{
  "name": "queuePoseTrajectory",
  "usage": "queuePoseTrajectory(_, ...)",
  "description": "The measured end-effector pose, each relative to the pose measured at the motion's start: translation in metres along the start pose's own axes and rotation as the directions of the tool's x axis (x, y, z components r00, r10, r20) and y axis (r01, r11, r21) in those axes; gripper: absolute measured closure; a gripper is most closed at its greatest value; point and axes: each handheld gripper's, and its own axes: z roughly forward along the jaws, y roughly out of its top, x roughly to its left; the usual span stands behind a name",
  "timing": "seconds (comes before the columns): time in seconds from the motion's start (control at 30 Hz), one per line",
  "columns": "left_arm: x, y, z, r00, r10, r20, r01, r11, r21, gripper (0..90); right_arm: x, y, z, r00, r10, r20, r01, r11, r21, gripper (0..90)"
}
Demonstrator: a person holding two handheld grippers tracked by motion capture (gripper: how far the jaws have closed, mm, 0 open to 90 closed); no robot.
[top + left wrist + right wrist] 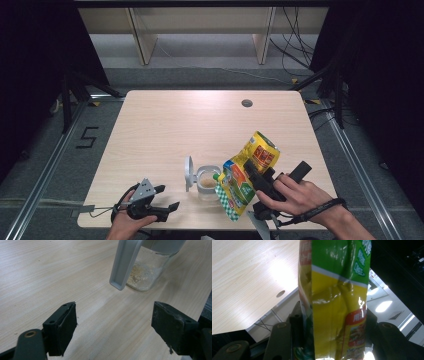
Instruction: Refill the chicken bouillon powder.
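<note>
Your right gripper (254,176) pinches the soft, crinkly pouch (248,172) mid-body over the jar (207,183); hold there lightly, left gripper (167,198) standing open.

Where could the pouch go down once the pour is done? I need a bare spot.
The table's whole far half is bare, from the jar out to the small hole. The left edge beyond the open left gripper is free too. The near edge is crowded: jar, pouch, right gripper.
</note>
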Motion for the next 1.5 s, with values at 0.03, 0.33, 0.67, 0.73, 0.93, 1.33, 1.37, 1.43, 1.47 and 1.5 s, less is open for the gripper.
queuePoseTrajectory(0.03,0.0,0.0,0.0,1.0,0.0,0.0,0.0,1.0,0.0,20.1,0.0,0.0,0.0,1.0,0.0,0.0,0.0,1.0,0.0,53.2)
queuePoseTrajectory(0.33,0.0,0.0,0.0,1.0,-0.008,-0.006,0.008,1.0,-0.003,20.1,0.001,0.0,0.002,1.0,0.002,0.001,-0.002,1.0,-0.007,53.5)
queuePoseTrajectory(0.67,0.0,0.0,0.0,1.0,-0.007,-0.005,0.007,1.0,-0.005,20.1,0.003,-0.001,0.007,1.0,0.004,-0.006,-0.004,1.0,-0.011,54.1)
queuePoseTrajectory(0.73,0.0,0.0,0.0,1.0,-0.002,-0.005,0.002,1.0,0.007,20.2,0.003,-0.001,0.007,1.0,0.003,-0.006,-0.003,1.0,-0.012,54.2)
queuePoseTrajectory(0.93,0.0,0.0,0.0,1.0,0.01,-0.001,-0.01,0.9999,0.008,20.2,0.004,-0.001,0.009,0.9999,0.012,0.002,-0.012,1.0,-0.013,54.3)
queuePoseTrajectory(1.33,0.0,0.0,0.0,0.9999,0.01,-0.002,-0.01,0.9999,0.004,20.2,0.005,-0.002,0.014,0.9997,0.022,0.007,-0.022,0.999,-0.026,54.5)
queuePoseTrajectory(1.37,0.0,0.0,0.0,1.0,0.008,-0.001,-0.008,1.0,0.001,20.2,0.005,-0.002,0.014,0.9997,0.024,0.006,-0.024,0.999,-0.027,54.5)
queuePoseTrajectory(1.43,0.0,0.0,0.0,1.0,0.005,-0.003,-0.005,1.0,0.002,20.2,0.005,-0.001,0.014,0.9995,0.03,0.009,-0.029,0.999,-0.027,54.5)
queuePoseTrajectory(1.47,0.0,0.0,0.0,0.9999,0.013,-0.003,-0.013,0.9999,0.007,20.2,0.005,-0.002,0.014,0.9995,0.03,0.005,-0.03,0.999,-0.031,54.5)
queuePoseTrajectory(1.5,0.0,0.0,0.0,0.9999,0.013,-0.003,-0.013,0.9999,0.007,20.2,0.005,-0.002,0.014,0.9995,0.03,0.005,-0.03,0.999,-0.031,54.5)
